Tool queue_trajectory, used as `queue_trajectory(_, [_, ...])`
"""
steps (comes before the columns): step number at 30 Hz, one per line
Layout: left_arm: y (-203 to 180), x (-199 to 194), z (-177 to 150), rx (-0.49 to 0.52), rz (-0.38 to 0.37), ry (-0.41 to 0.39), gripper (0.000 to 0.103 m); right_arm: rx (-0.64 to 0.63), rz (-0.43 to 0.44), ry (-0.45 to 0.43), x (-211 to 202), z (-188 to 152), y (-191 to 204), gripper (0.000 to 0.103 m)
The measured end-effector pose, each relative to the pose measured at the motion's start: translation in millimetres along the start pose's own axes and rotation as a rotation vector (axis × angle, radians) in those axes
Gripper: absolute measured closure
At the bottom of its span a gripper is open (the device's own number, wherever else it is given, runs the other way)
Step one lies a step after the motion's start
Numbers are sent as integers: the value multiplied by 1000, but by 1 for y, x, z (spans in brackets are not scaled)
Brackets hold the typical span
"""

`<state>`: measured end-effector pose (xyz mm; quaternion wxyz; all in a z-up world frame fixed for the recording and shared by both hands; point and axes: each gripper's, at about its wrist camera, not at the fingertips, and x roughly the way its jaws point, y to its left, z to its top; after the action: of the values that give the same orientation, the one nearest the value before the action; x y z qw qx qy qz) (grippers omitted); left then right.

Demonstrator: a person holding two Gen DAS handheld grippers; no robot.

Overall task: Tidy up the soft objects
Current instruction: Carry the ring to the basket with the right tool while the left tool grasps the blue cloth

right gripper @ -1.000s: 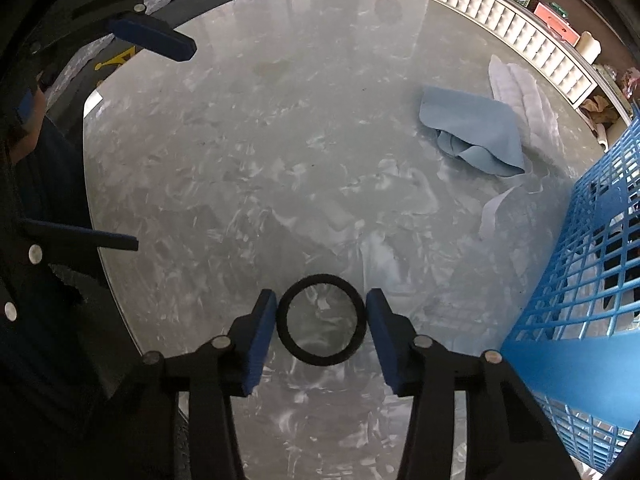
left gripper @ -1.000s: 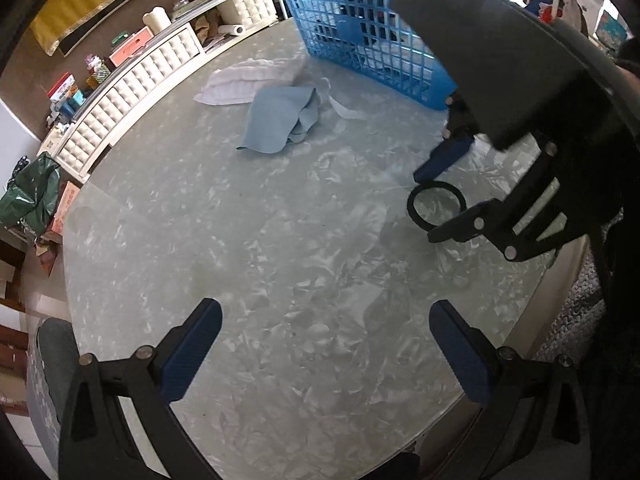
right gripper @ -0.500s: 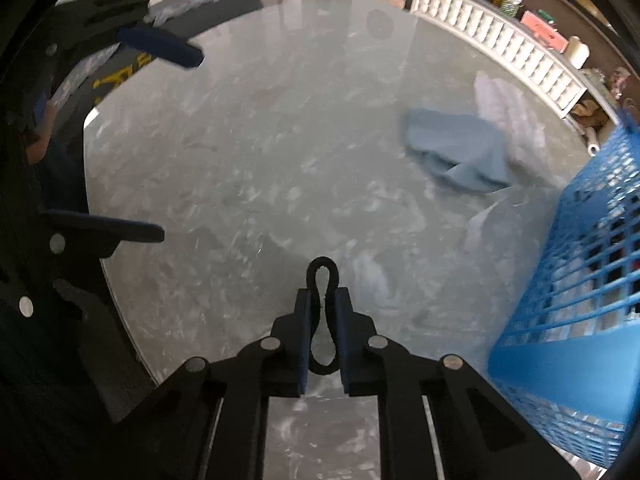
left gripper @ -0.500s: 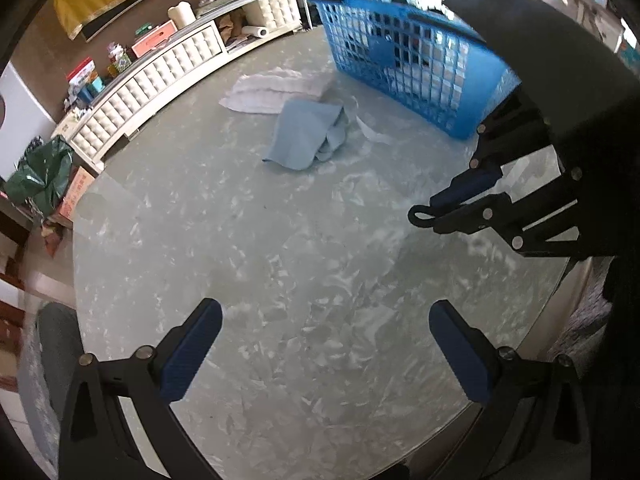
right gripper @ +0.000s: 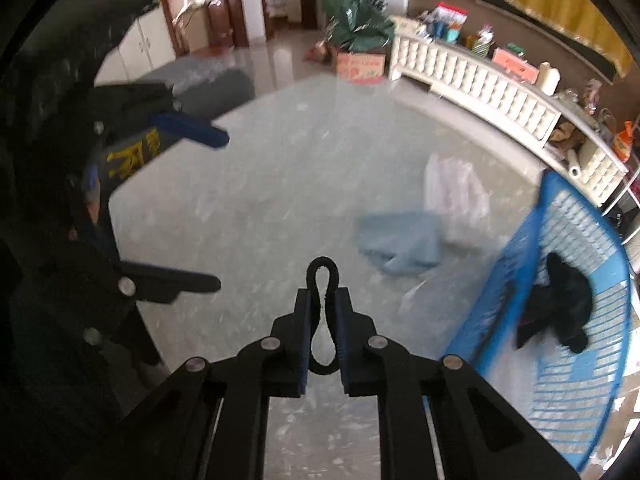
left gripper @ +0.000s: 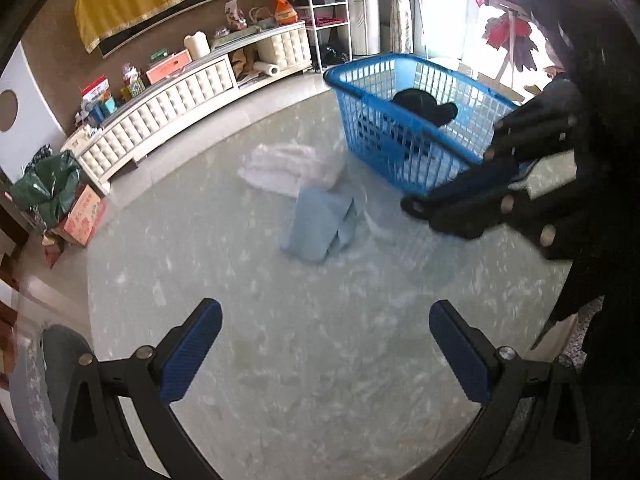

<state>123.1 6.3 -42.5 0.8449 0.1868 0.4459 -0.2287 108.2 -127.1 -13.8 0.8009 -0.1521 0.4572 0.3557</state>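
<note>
My right gripper [right gripper: 323, 296] is shut on a black elastic band [right gripper: 322, 260], which is squeezed flat, with a small loop poking out past the tips. It hangs above the round marble table [right gripper: 280, 180]. The left wrist view shows the same gripper [left gripper: 416, 204] in front of the blue basket [left gripper: 380, 136]. A black garment [left gripper: 420, 106] lies inside the basket. A blue-grey cloth [left gripper: 316, 224] and a white cloth [left gripper: 288, 164] lie on the table beside the basket. My left gripper [left gripper: 325, 312] is open over bare table, with nothing between its fingers.
A long white cabinet [left gripper: 180, 96] with clutter on top runs along the far wall. A cardboard box [left gripper: 82, 216] and a green bag sit on the floor at the left. A grey seat [right gripper: 200, 80] stands past the table's far edge.
The right gripper closed on the black band, squeezed it flat and lifted it off the table. Both grippers rose, and the basket and room came further into view.
</note>
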Motion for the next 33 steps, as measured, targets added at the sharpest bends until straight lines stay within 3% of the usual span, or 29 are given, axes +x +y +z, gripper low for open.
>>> queue_trajectory(10, [6, 28, 54, 28, 4, 9, 0, 174, -67, -123, -50, 8, -70, 92])
queue_trajectory(16, [7, 56, 73, 75, -20, 49, 0, 241, -102, -147, -65, -1, -86, 92])
queue_trajectory(20, [11, 79, 80, 119, -29, 78, 0, 272, -136, -158, -71, -9, -100, 92])
queue_trajectory(33, [44, 167, 77, 71, -98, 202, 0, 394, -181, -123, -74, -31, -118, 92])
